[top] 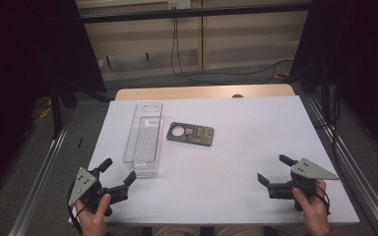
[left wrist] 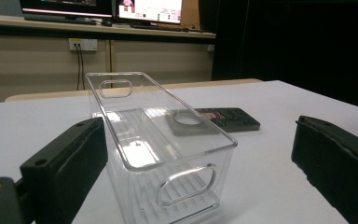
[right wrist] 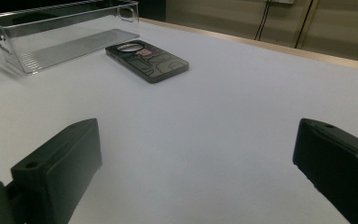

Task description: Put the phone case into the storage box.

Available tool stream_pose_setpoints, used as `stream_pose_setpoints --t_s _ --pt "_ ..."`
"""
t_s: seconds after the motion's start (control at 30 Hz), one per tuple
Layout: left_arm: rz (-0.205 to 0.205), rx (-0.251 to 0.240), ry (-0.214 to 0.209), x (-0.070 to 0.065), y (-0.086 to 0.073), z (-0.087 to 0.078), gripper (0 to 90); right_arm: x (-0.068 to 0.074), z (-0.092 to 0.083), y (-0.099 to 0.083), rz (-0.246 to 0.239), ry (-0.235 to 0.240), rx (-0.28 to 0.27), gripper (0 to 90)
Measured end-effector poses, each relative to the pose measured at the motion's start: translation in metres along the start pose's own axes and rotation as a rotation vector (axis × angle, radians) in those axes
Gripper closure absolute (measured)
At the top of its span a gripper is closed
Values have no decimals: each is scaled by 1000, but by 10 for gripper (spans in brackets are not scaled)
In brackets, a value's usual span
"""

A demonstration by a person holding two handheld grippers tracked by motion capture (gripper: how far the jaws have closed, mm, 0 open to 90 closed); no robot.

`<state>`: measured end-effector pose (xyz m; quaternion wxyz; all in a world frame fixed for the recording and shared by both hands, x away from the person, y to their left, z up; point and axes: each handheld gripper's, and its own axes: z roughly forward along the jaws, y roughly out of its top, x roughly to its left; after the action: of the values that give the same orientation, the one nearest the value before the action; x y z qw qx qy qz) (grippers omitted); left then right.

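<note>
Both claws wide and empty — your left gripper (top: 119,176) faces the clear bin (top: 144,139) left of centre, so ease the right gripper (top: 273,172) toward the phone case (top: 191,133) just beside it — flat, slow.

Clear, glossy plastic bin (top: 144,139) with ribbed floor. Matt dark phone case (top: 190,134), patterned, with shiny ring. Smooth, matt white table top (top: 236,162), pale wood at far edge. Matt black left gripper (top: 119,173) and right gripper (top: 275,169), dull grey plates.
</note>
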<state>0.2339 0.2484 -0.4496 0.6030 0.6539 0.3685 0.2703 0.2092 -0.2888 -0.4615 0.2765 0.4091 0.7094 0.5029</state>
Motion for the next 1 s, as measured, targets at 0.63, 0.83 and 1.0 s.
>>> stream_pose_setpoints --t_s 0.63,0.83,1.0 --pt "-1 3 5 1 0 1 36 1 47 27 -13 134 63 13" --pt "6 2 -3 3 0 0 35 4 64 35 -12 151 64 16" --pt "1 -1 0 3 0 0 35 13 77 37 -75 184 106 11"
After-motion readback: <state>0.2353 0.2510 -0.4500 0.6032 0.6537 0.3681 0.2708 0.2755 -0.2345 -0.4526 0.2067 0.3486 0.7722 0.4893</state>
